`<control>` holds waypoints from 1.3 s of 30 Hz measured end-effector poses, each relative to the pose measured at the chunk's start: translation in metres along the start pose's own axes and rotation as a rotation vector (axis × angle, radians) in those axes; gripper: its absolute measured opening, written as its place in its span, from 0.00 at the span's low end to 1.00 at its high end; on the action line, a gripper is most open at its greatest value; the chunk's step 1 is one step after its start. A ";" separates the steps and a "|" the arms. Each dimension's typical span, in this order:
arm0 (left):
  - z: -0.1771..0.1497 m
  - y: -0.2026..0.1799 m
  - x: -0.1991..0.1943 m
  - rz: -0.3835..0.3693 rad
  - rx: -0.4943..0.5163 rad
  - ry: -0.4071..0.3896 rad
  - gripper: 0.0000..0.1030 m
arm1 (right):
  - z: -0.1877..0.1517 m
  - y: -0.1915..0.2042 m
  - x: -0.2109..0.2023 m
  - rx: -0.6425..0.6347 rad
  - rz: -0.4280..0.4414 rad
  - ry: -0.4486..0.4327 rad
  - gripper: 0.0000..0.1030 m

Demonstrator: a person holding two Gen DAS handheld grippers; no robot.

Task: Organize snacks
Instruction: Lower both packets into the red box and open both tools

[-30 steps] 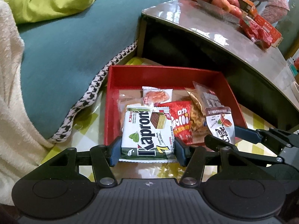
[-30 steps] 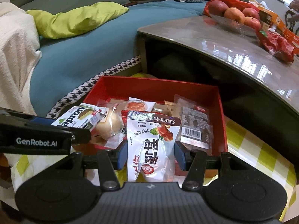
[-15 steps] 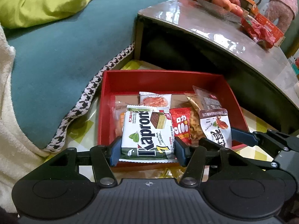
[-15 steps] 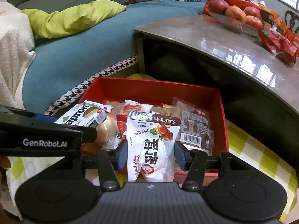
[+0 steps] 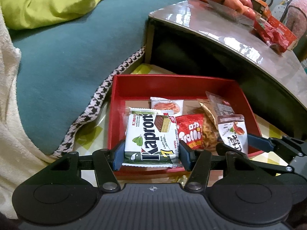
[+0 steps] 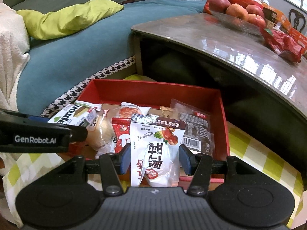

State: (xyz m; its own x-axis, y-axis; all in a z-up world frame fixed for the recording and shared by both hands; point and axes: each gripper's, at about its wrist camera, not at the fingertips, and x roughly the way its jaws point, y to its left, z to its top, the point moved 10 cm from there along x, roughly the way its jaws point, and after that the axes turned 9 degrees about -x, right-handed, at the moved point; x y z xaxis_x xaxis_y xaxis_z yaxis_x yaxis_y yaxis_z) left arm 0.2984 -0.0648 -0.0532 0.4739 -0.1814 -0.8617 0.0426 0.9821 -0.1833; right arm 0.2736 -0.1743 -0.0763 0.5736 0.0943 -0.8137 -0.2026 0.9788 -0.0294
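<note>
A red box (image 5: 172,84) (image 6: 153,92) sits on the yellow checked cloth and holds several snack packets. My left gripper (image 5: 151,156) is shut on a white and green Kapron wafer pack (image 5: 151,136) over the box's near left part. My right gripper (image 6: 155,158) is shut on a white snack pouch (image 6: 157,149) with red print, over the box's near edge. That pouch also shows in the left wrist view (image 5: 233,132). A red Trolli packet (image 5: 189,132) and a dark barcode packet (image 6: 193,130) lie in the box.
A teal sofa (image 5: 76,44) with a lime pillow (image 5: 49,5) and a white blanket (image 5: 9,115) lies left. A glossy low table (image 6: 230,42) overhangs the box's far side and bears a fruit bowl of apples (image 6: 238,13) and red wrappers (image 6: 282,44).
Both grippers have drawn back and up a little with their packets held. The box looks a little farther and lower in both views.
</note>
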 end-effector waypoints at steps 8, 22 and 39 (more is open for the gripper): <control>0.000 0.003 0.000 0.011 0.000 0.001 0.63 | 0.000 0.004 -0.001 -0.032 -0.007 0.001 0.57; 0.002 0.004 0.007 0.027 -0.004 0.013 0.63 | 0.006 0.005 0.006 -0.051 -0.013 0.001 0.57; 0.004 0.004 0.015 0.036 -0.002 0.017 0.63 | 0.010 0.003 0.017 -0.075 -0.050 0.005 0.57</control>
State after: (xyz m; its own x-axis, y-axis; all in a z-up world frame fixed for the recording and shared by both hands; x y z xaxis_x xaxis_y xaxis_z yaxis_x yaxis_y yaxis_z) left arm 0.3094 -0.0629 -0.0649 0.4604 -0.1472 -0.8754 0.0241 0.9879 -0.1534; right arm 0.2906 -0.1675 -0.0839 0.5802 0.0441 -0.8133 -0.2325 0.9660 -0.1135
